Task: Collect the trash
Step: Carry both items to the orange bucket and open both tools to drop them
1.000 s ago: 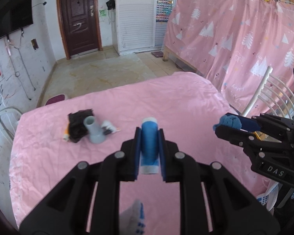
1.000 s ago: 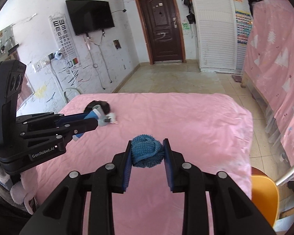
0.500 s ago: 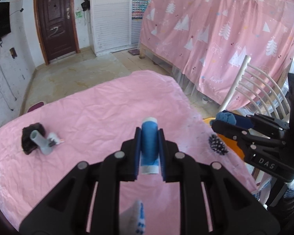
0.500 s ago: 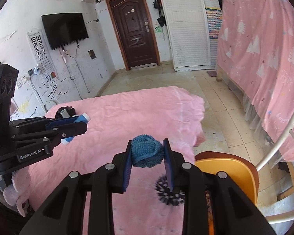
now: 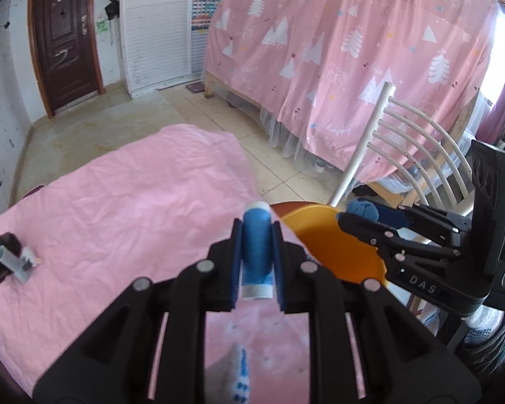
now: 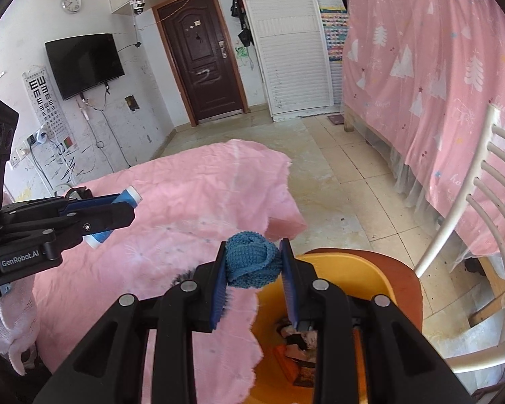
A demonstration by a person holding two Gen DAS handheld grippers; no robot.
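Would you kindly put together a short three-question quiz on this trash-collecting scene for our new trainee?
1. What does the left hand-held gripper hold?
2. True or false: the orange bin is empty.
3. Which lies nearest the right hand-held gripper: A) the door, B) the orange bin, C) the dark trash pile?

Key:
1. A blue cylinder with white ends, clamped between its fingers.
2. False: some trash already lies at its bottom.
3. B: the bin's mouth sits just below the right hand-held gripper, which is clamped on a blue knitted wad.
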